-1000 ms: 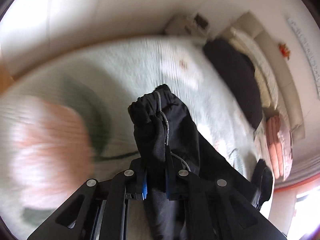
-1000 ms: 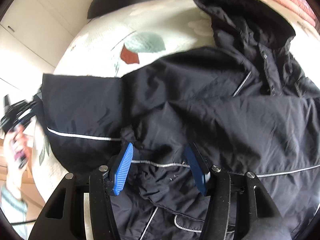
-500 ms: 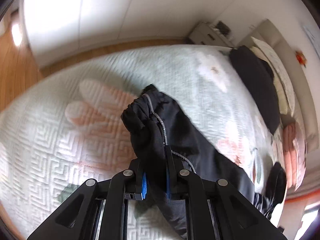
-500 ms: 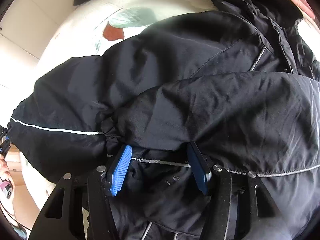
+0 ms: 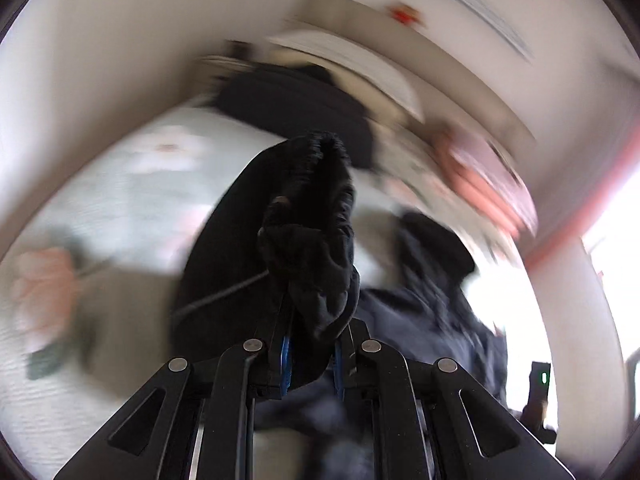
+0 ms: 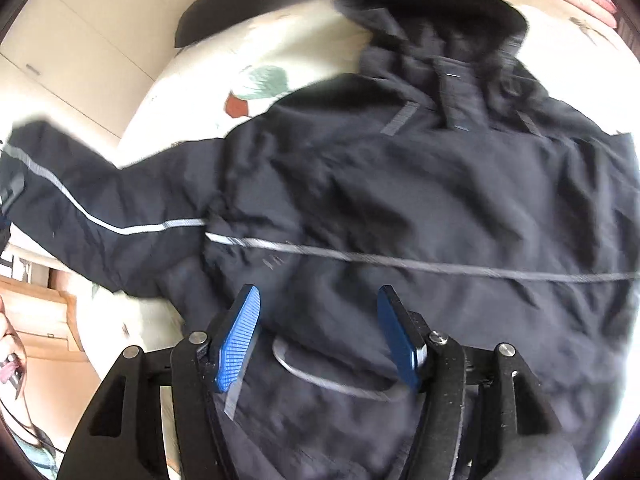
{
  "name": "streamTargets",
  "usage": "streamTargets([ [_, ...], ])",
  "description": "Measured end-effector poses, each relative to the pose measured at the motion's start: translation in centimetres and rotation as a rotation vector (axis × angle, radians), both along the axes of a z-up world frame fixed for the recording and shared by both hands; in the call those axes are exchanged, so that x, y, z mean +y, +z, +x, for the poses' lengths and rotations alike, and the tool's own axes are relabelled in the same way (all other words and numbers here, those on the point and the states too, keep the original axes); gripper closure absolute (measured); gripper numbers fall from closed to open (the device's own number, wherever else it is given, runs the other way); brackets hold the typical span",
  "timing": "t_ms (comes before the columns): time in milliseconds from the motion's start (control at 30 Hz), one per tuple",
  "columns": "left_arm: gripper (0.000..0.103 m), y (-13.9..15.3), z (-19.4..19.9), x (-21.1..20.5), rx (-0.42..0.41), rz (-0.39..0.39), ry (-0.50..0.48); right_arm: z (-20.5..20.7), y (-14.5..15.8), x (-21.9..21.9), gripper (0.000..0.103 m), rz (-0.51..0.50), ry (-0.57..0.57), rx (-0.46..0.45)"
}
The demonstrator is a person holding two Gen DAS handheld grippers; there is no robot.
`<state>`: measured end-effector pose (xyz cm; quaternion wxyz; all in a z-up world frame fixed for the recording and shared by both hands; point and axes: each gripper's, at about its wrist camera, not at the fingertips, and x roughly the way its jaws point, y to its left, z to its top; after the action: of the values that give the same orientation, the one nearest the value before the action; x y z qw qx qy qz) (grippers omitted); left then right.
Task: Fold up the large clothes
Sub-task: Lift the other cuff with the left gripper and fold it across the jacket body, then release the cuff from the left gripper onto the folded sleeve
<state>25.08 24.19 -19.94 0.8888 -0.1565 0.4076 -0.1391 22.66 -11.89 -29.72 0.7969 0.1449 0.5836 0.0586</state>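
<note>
The left tool was clamped nearly shut on the gathered cuff of the black jacket's sleeve, the cloth bunched up past its fingers at the centre of the left wrist view. From there the sleeve trailed down and toward the lower right of that frame, where the jacket's body lay. So the sleeve's long axis ran from the held cuff back to the body, and the fold to come looked to be a carry of that cuff across the torso.

In the right wrist view the jacket lay spread over most of the frame, hood at the top, the sleeve reaching to the left edge. The right tool hovered just over the lower torso, its jaws standing apart and opening, with cloth below but nothing pinched between them. It was the nearer one to the body, placed well to pin it.

The jacket rested on a bed with a pale quilted cover printed with flowers. Blurred folded bedding sat at the upper right, and pale cupboard doors at the upper left of the right view.
</note>
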Motion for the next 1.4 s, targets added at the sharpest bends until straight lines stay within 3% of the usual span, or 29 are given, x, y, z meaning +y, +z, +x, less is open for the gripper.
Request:
streamTargets([
  [200, 0.087, -1.2, -3.3, -17.6, -0.024, 0.062, -0.311, -5.0, 0.8, -6.1, 0.039, 0.001, -0.052, 0.035],
  [333, 0.087, -4.3, -4.7, -26.6, 0.017, 0.107, -0.425, -8.1, 0.9, -10.4, 0.039, -0.019, -0.11, 0.043],
  [433, 0.084, -7.0, -5.8, -30.8, 0.056, 0.131, -0.467, -9.6, 0.1, -13.3, 0.039, -0.005, -0.149, 0.064],
  [467, 0.08, -7.9, -6.0, -31.8, 0.072, 0.136, -0.47, -10.0, -0.3, -14.1, 0.039, -0.008, -0.156, 0.073],
  [533, 0.059, -10.8, -6.2, -33.7, 0.144, 0.142, -0.486, -10.6, -0.9, -15.4, 0.039, -0.01, -0.164, 0.085],
  [567, 0.038, -12.2, -5.9, -34.1, 0.197, 0.128, -0.499, -10.8, -1.3, -15.9, 0.039, -0.008, -0.166, 0.089],
  [600, 0.031, -14.0, -5.6, -34.4, 0.265, 0.104, -0.511, -11.0, -1.6, -16.4, 0.039, -0.006, -0.167, 0.095],
  [633, 0.031, -15.7, -5.6, -34.3, 0.322, 0.065, -0.508, -11.2, -2.0, -16.7, 0.039, -0.002, -0.167, 0.101],
  [700, 0.031, -17.0, -5.7, -33.9, 0.338, 0.025, -0.495, -11.3, -2.5, -17.1, 0.039, 0.005, -0.166, 0.116],
  [900, 0.031, -12.5, -6.8, -30.2, 0.355, -0.148, -0.501, -9.8, -1.2, -17.4, 0.039, 0.065, -0.146, 0.056],
  [1067, 0.03, -9.1, -7.3, -25.1, 0.287, -0.085, -0.393, -5.6, -1.2, -15.3, 0.039, 0.1, -0.077, 0.01],
  [1200, 0.03, -10.0, -6.2, -21.7, 0.304, -0.038, -0.29, -2.6, -4.0, -14.1, 0.039, 0.118, -0.06, 0.045],
  [1333, 0.03, -10.6, -5.9, -19.3, 0.308, -0.075, -0.214, -1.4, -6.0, -14.2, 0.039, 0.183, -0.079, 0.084],
  [1400, 0.03, -10.6, -5.9, -18.9, 0.304, -0.08, -0.202, -1.4, -6.3, -14.1, 0.056, 0.226, -0.08, 0.077],
])
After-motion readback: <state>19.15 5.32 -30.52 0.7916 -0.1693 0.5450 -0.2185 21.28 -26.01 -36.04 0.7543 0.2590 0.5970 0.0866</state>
